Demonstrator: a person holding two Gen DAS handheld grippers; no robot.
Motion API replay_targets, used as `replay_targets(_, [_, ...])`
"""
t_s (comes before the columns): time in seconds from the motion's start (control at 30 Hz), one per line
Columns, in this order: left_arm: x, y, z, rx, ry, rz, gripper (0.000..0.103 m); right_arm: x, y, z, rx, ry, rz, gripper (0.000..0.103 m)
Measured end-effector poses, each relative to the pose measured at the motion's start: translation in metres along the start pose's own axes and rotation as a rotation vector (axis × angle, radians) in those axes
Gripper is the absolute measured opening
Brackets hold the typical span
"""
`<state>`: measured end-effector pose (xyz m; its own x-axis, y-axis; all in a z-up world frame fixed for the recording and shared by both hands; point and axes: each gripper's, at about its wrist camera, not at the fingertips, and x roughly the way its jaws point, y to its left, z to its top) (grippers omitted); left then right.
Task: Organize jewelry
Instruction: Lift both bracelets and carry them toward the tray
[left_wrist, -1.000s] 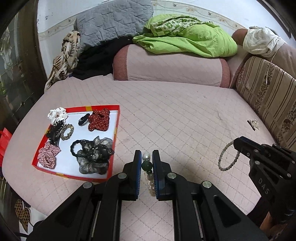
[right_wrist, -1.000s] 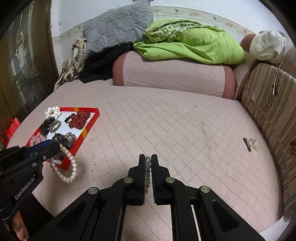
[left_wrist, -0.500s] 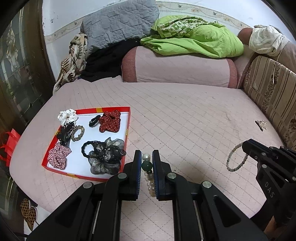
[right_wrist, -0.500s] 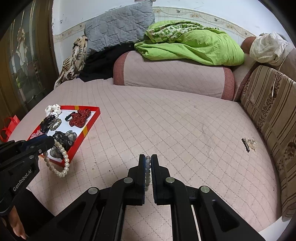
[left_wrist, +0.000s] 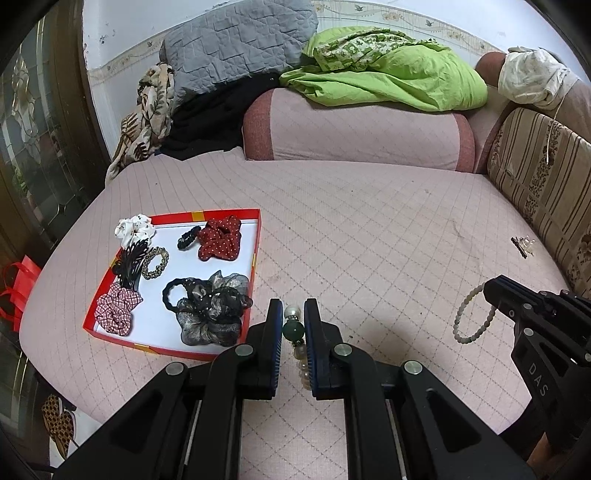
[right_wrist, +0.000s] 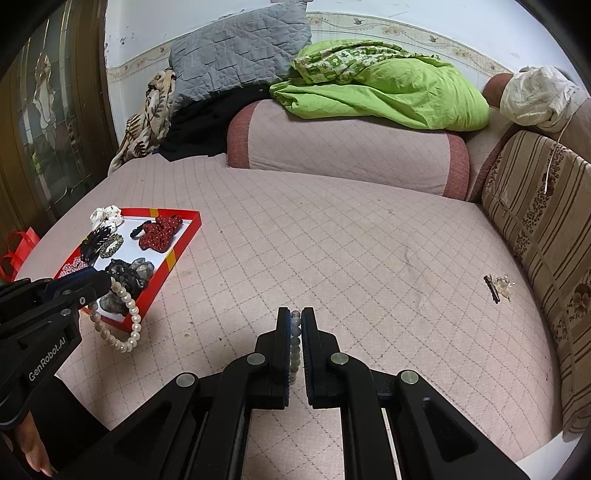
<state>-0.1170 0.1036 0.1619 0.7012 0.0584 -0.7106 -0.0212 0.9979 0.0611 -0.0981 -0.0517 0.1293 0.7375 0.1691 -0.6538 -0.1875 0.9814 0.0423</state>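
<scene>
**Jewelry sort, sofa bed: both grippers loaded**

- L gripper (left_wrist: 293, 325): fingers nearly together, pinching a pearl bracelet (left_wrist: 295, 332) w/ one dark green bead. Strand hangs as a loop below the tips, seen from R cam at 9 o'clock, just above the mattress beside the tray's near corner.
- R gripper (right_wrist: 294, 325): fingers almost closed on a pale bead bracelet (right_wrist: 294, 347); smaller, greyish-white beads. From L cam it dangles as a loop at 3 o'clock, clear of the cover.
- Red tray (left_wrist: 255, 258): white floor, low red rim; sits on pink quilted mattress (left_wrist: 369, 229) at 10 o'clock of L gripper. Contents: white scrunchie (left_wrist: 133, 229), red dotted scrunchie (left_wrist: 221, 243), small black hair tie (left_wrist: 186, 238) touching it, black claw clip (left_wrist: 129, 262), leopard-print hair tie (left_wrist: 157, 262), red plaid scrunchie (left_wrist: 116, 310), black/grey organza scrunchie (left_wrist: 210, 310).
- Hair clip (left_wrist: 522, 245): w/ clear ornament, loose on mattress at 2 o'clock, near the striped cushion (left_wrist: 543, 177).
- Back, 12 o'clock: pink bolster (left_wrist: 354, 136), green blanket (left_wrist: 388, 77), grey quilted pillow (left_wrist: 236, 40).
</scene>
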Motion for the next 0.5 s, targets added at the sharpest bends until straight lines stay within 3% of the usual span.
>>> replay_targets(0.5, [0.0033,0.0042,-0.0008,-0.007,0.006,-0.006,0.011,0.0025,0.0094,-0.0015,-0.010,0.007,0.003,0.007])
